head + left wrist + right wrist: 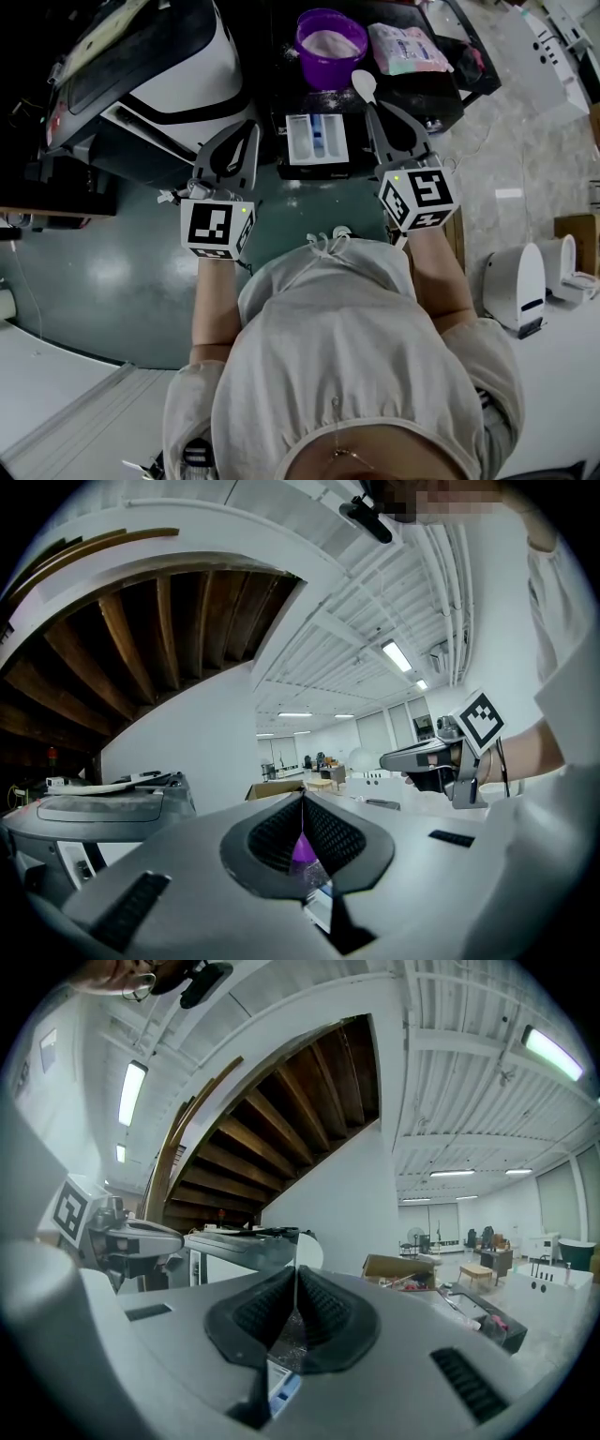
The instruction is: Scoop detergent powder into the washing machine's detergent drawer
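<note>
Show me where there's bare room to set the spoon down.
Bare: the green floor below the washer, left of the left gripper; the pale floor right of the bag. Crowded: tub, bag and drawer fill the black top around the right gripper's spoon.

The round plastic tub (330,42) is bright purple, and the powder in it is a pale pinkish white. Next to it, a soft packet (408,49) is patched in pink and mint. The plastic spoon (364,86) is plain white. The detergent drawer (317,139) is white with one blue compartment, against a black table (286,94). The left claw (251,127) and the right claw (370,105) are grey, each bearing black-and-white square markers. The washing machine (178,84) is white banded with black. The floor (112,272) is glossy dark green.
</note>
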`<state>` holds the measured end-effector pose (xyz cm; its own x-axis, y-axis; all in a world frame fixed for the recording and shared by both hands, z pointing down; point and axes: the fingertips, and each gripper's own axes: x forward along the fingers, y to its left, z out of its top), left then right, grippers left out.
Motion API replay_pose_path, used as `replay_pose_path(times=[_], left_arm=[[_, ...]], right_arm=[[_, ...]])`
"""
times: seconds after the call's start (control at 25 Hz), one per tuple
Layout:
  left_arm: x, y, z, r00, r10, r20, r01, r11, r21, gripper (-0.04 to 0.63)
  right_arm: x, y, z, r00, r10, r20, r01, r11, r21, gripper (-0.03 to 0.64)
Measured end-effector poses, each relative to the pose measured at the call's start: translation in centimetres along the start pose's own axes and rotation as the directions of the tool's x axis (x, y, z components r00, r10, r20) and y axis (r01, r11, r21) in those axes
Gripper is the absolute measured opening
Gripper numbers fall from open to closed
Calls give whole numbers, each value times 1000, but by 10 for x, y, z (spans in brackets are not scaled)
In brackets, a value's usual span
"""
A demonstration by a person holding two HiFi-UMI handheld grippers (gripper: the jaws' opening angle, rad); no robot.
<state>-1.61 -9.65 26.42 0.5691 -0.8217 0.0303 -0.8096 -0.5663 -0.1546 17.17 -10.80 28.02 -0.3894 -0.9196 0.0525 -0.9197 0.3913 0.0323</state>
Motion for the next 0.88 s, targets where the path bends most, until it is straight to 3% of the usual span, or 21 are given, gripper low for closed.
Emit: replay_pose_path(times=[0.88], left_arm=[[24,10,1,1000,13,3,-13,1000,-9,21]], right_arm=[[22,-7,0,1000,21,-4,-21,996,-90,11]])
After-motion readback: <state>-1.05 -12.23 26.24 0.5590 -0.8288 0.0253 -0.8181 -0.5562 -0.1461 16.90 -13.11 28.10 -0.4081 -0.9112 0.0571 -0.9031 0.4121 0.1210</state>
